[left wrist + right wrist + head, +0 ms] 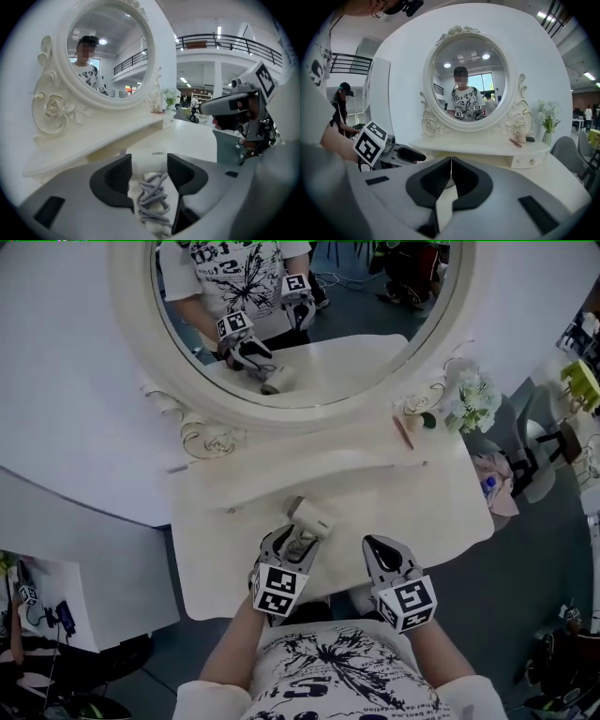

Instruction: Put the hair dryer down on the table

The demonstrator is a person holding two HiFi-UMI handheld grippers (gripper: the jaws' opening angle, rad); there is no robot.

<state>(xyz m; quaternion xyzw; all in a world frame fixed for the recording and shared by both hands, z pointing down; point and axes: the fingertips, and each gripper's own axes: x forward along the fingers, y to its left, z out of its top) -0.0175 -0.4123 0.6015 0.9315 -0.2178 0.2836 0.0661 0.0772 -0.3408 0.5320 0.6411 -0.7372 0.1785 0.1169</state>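
Note:
The cream hair dryer (310, 517) lies on the white dressing table (403, 493) near its front edge, with a grey cord wound round its handle (152, 199). My left gripper (296, 540) straddles that handle from the near side. Its jaws stand apart on either side of the cord, and a thin gap shows at the pads, so it is open. In the left gripper view the dryer's body (150, 157) points away towards the mirror. My right gripper (373, 546) hovers just right of the dryer. It is shut, jaws meeting edge to edge (451, 165), with nothing between them.
A large oval mirror (309, 324) in a carved frame rises behind a narrow shelf (309, 442). The shelf carries a pink stick (404, 432) and a vase of white flowers (473, 397) at the right end. A grey chair (539, 442) stands right of the table.

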